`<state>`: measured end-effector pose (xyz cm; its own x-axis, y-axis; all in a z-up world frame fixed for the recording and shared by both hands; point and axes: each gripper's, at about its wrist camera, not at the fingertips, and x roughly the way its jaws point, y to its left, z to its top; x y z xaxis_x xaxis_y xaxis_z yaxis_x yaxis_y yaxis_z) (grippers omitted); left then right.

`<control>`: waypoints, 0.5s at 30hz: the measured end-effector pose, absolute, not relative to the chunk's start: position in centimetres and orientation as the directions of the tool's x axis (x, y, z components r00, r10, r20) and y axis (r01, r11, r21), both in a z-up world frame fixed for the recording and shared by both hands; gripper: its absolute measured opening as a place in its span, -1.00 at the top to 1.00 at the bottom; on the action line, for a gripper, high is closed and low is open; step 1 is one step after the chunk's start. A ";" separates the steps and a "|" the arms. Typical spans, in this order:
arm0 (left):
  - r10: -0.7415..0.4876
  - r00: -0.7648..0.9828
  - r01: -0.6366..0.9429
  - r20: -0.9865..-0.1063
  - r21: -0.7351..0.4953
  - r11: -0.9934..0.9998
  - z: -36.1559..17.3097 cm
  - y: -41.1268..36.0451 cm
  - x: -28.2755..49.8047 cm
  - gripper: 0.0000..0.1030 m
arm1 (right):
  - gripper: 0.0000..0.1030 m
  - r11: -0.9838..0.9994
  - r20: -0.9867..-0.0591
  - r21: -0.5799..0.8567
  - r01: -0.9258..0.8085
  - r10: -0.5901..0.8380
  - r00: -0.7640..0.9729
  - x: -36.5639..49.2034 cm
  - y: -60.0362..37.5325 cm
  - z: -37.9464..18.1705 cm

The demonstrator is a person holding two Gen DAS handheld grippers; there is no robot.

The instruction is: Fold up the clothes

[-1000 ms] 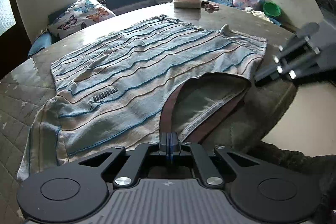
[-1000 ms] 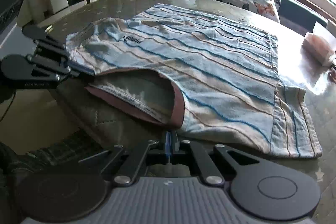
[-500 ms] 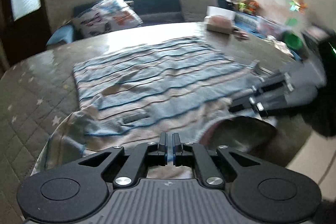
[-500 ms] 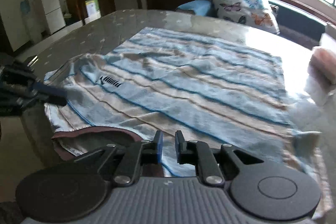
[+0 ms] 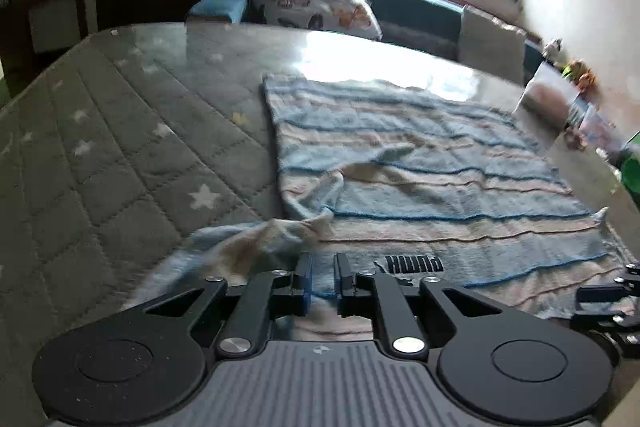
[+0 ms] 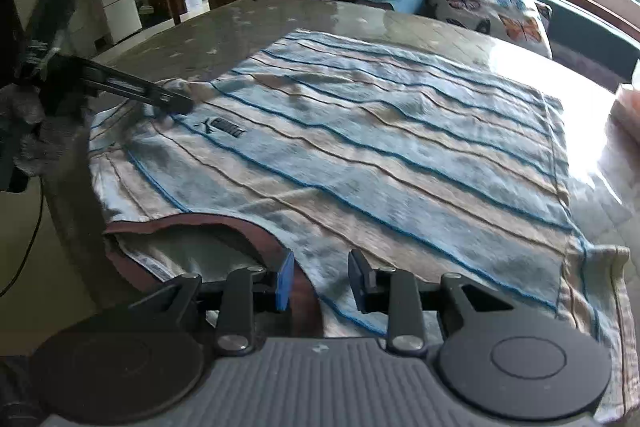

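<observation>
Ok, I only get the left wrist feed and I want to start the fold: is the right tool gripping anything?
Observer: No. The right tool is open, its jaws spread over the shirt.
Operator: Where's the collar? I can't see it.
Observer: The brown-edged collar gapes open at the near edge of the table, just left of that tool.
Operator: And the sleeve on that side?
Observer: That sleeve lies spread out on the table, to the right of the tool, not folded in yet.
</observation>
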<state>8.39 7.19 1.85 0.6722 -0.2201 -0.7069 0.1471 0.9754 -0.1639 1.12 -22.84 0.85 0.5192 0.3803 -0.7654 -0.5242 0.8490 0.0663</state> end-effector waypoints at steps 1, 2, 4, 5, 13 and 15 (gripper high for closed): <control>-0.208 0.688 0.142 -0.695 -0.153 0.978 2.3 7.7 7.8 0.52 | 0.35 0.850 -0.767 0.070 -0.522 0.380 0.517 1.2 -23.0 0.7; -0.187 0.703 0.125 -0.686 -0.140 0.982 2.8 8.5 7.4 0.49 | 0.35 0.851 -0.767 0.073 -0.521 0.382 0.515 1.2 -23.2 0.6; -0.145 0.725 0.090 -0.673 -0.117 0.989 3.5 10.0 6.7 0.44 | 0.34 0.849 -0.767 0.079 -0.523 0.387 0.511 1.3 -23.3 0.6; -0.116 0.731 0.063 -0.673 -0.102 0.993 3.6 10.7 6.6 0.30 | 0.32 0.848 -0.768 0.081 -0.525 0.388 0.509 1.4 -23.3 0.6; -0.048 0.716 -0.025 -0.696 -0.094 0.995 2.7 13.0 8.5 0.15 | 0.21 0.846 -0.767 0.076 -0.527 0.388 0.512 1.5 -23.1 0.5; -0.049 0.717 -0.014 -0.696 -0.085 0.996 2.4 12.5 9.4 0.16 | 0.17 0.847 -0.768 0.074 -0.526 0.385 0.512 1.5 -23.1 0.5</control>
<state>9.35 12.52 2.43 0.7168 -0.0492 -0.6956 -0.0140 0.9963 -0.0850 1.52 -23.07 0.53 0.5121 0.3854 -0.7676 -0.5260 0.8472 0.0745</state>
